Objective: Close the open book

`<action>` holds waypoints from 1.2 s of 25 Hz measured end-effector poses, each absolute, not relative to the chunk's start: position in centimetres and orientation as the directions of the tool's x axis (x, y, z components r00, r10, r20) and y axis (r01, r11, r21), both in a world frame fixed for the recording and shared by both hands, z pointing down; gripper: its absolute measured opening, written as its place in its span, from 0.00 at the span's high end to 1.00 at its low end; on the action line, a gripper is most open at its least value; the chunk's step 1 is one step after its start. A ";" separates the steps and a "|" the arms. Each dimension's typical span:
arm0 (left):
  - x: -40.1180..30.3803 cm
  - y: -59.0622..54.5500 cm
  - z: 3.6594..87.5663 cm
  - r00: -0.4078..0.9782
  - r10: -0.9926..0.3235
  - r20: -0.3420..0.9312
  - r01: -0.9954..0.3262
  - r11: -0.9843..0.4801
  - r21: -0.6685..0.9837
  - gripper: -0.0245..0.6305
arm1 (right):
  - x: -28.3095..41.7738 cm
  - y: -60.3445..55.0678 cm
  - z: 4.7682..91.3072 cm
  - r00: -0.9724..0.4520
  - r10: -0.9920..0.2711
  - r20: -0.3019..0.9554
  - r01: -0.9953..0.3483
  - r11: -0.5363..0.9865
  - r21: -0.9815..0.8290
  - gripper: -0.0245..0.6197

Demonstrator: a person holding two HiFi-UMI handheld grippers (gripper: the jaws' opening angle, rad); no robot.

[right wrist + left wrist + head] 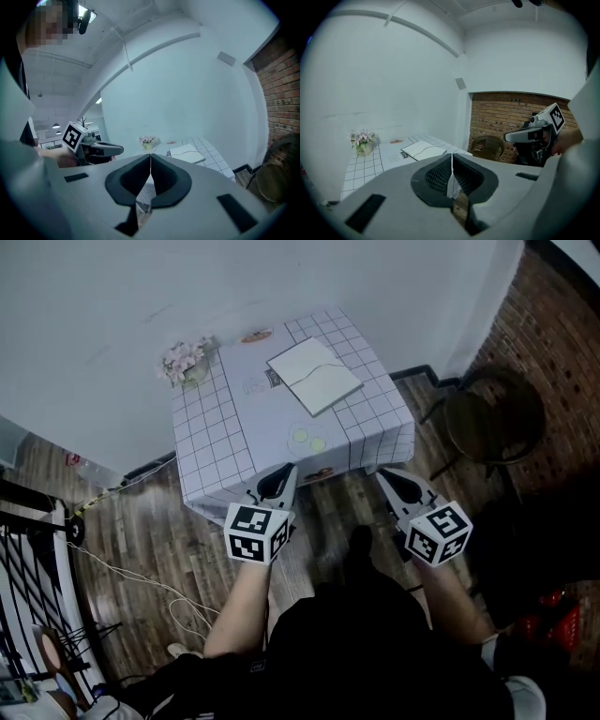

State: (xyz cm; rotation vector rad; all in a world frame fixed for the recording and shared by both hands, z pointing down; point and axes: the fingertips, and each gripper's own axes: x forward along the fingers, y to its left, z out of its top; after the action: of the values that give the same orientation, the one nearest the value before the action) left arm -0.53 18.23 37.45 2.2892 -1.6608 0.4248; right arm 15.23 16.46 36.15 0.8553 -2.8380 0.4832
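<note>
Head view puts the book (pixel 314 374) in the upper middle of the frame. It lies flat and wide open on a small table (pixel 216 437) with a checked cloth, toward the table's far right corner. A pot of flowers (pixel 185 360) sits at the far left corner, well apart from it. Both pale pages face up with the fold between them, so by the look of it nothing of the closing is done yet.

The left gripper (pixel 284 471) and the right gripper (pixel 386 475) hang in the lower middle of the frame. They are just short of the table's near edge and well apart from the book. Each gripper's own view shows its jaws pressed together with nothing between them, and the book small in the distance beyond the tips.

I'd judge the whole job is left. One gripper has to reach across the table and catch the edge of one half. Then it has to swing that half over onto the other until the book lies shut.
</note>
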 end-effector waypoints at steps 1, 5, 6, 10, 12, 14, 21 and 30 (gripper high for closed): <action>-0.2 16.7 37.7 0.294 -0.867 0.402 -0.953 -0.296 0.057 0.94 | 15.6 14.8 36.3 -0.832 -0.510 0.219 -0.554 0.787 -0.270 0.95; 1.4 11.0 37.5 0.284 -0.858 0.428 -0.955 -0.291 0.050 0.94 | 17.5 8.0 36.7 -0.831 -0.512 0.218 -0.556 0.777 -0.295 0.95; 1.6 9.8 37.5 0.278 -0.857 0.434 -0.957 -0.287 0.048 0.94 | 17.8 6.4 36.8 -0.832 -0.511 0.217 -0.555 0.776 -0.300 0.95; 2.3 5.7 38.3 0.273 -0.836 0.475 -0.956 -0.293 0.034 0.94 | 18.0 2.1 37.7 -0.844 -0.486 0.227 -0.536 0.783 -0.315 0.95; 2.2 4.2 39.2 0.269 -0.819 0.507 -0.955 -0.297 0.027 0.94 | 17.4 1.0 38.4 -0.851 -0.470 0.236 -0.525 0.784 -0.331 0.95; 1.8 3.2 40.1 0.263 -0.806 0.530 -0.955 -0.295 0.025 0.94 | 16.6 0.4 39.1 -0.858 -0.451 0.246 -0.512 0.786 -0.346 0.95; -0.2 -0.3 43.4 0.295 -0.757 0.583 -0.936 -0.351 0.018 0.93 | 13.6 -1.8 41.2 -0.848 -0.435 0.304 -0.524 0.777 -0.350 0.95; -2.6 -4.0 50.0 0.396 -0.630 0.668 -0.856 -0.517 0.020 0.78 | 9.1 -4.8 41.3 -0.790 -0.498 0.359 -0.603 0.737 -0.305 0.95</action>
State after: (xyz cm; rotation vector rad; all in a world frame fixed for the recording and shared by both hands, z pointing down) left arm -2.58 -4.03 50.01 2.2985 -1.2848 0.8659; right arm 9.15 -4.80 41.30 0.8678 -2.6858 0.6010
